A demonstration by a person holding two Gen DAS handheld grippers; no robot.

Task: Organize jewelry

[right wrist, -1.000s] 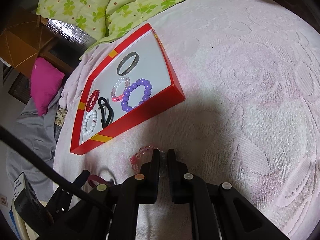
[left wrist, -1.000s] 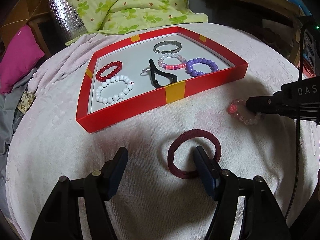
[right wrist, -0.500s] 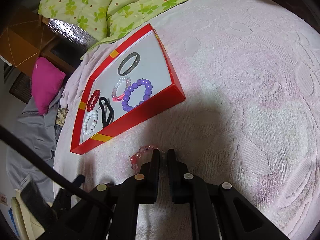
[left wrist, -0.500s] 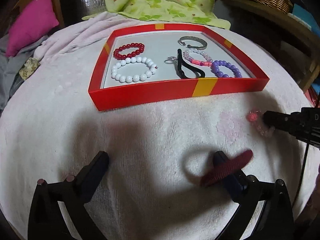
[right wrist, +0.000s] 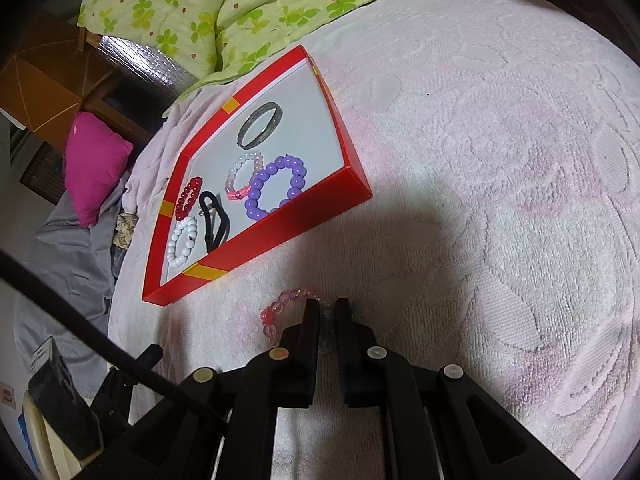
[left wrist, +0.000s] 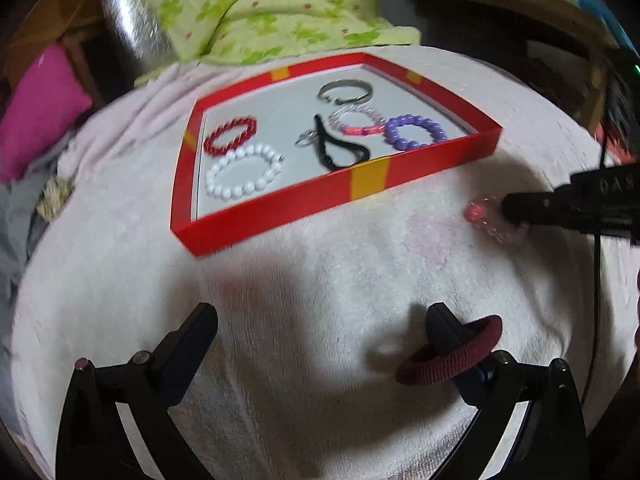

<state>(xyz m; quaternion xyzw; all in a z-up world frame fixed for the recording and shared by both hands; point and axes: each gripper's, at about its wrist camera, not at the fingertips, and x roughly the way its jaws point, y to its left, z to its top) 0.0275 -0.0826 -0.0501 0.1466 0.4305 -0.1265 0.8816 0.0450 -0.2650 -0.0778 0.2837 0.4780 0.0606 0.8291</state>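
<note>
The red tray point(left wrist: 280, 216) lies ahead of both grippers on the pink towel point(right wrist: 500, 160), its long side roughly crosswise to the left gripper point(left wrist: 320, 320) and well apart from it; from the right gripper point(right wrist: 327, 312) it lies ahead and to the left, with its near corner the closest part. The coming move, as I judge it, is a carry forward over the near wall, so each piece has to clear that wall before it is let go.

The left gripper stands wide open; the maroon band point(left wrist: 448, 356) hangs looped over its right finger point(left wrist: 444, 332), tilted and lifted off the towel, hooked rather than pinched; the left finger touches nothing. A loop held this way could slide off if the finger tips down.

The right gripper is nearly closed, its jaws narrow with a bead strand between them; it grips the pink bracelet point(right wrist: 280, 308), which rests on the towel just short of the tray's near wall, most of its ring lying to the left of the fingers. In the left view this bracelet point(left wrist: 480, 212) sits right of the tray, and it is nearer to the tray than the band is.

Inside the tray lie a red bracelet point(left wrist: 230, 136), white bracelet point(left wrist: 244, 176), black tie point(left wrist: 340, 148), bangle point(left wrist: 344, 90), pale bracelet point(left wrist: 358, 122) and purple bracelet point(left wrist: 416, 132); bare floor shows at the back left.
</note>
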